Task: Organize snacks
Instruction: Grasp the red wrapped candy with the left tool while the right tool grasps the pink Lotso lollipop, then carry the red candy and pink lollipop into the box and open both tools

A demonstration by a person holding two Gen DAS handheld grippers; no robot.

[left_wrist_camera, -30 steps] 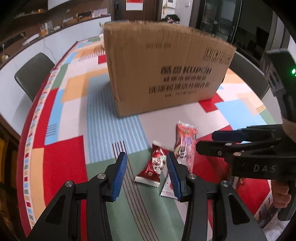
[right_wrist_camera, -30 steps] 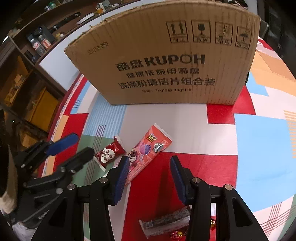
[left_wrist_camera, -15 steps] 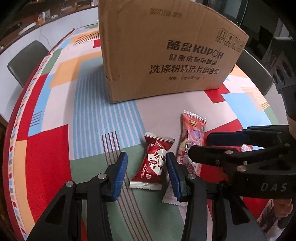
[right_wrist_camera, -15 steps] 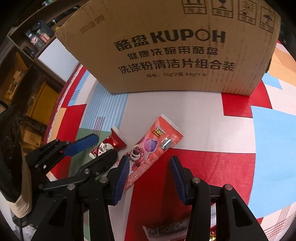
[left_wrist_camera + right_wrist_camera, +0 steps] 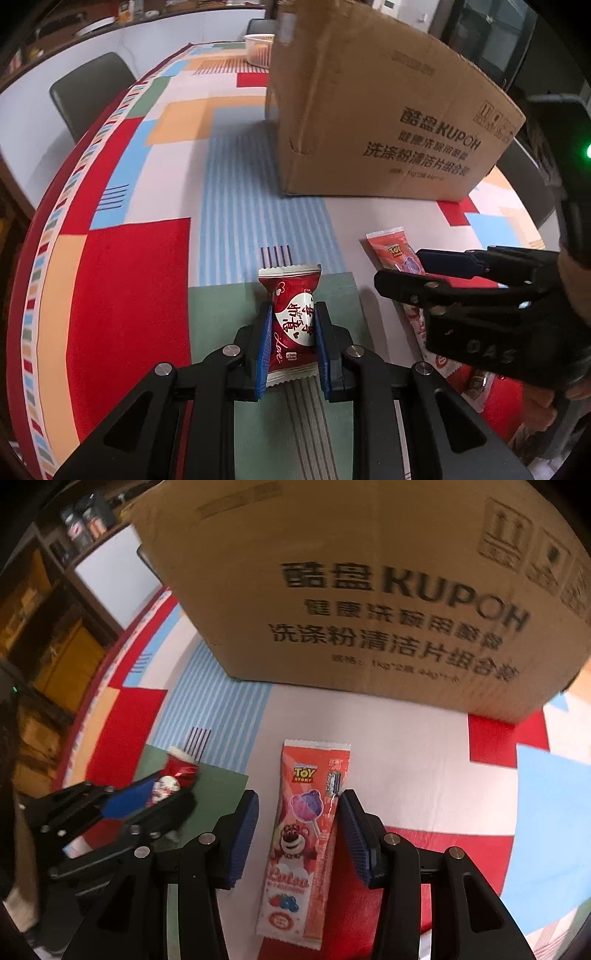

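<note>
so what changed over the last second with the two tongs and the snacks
The left tongs dropped over the red candy and have just closed on it. The right tongs moved to straddle the pink lollipop packet, still open. The cardboard box stayed put.

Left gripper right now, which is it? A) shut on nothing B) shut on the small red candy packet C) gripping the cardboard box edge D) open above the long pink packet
B: in the left wrist view the left gripper has just closed, both blue pads pressing the sides of the small red candy packet.

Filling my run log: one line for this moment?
left gripper: just closed on red candy | right gripper: open astride pink lollipop packet
</note>
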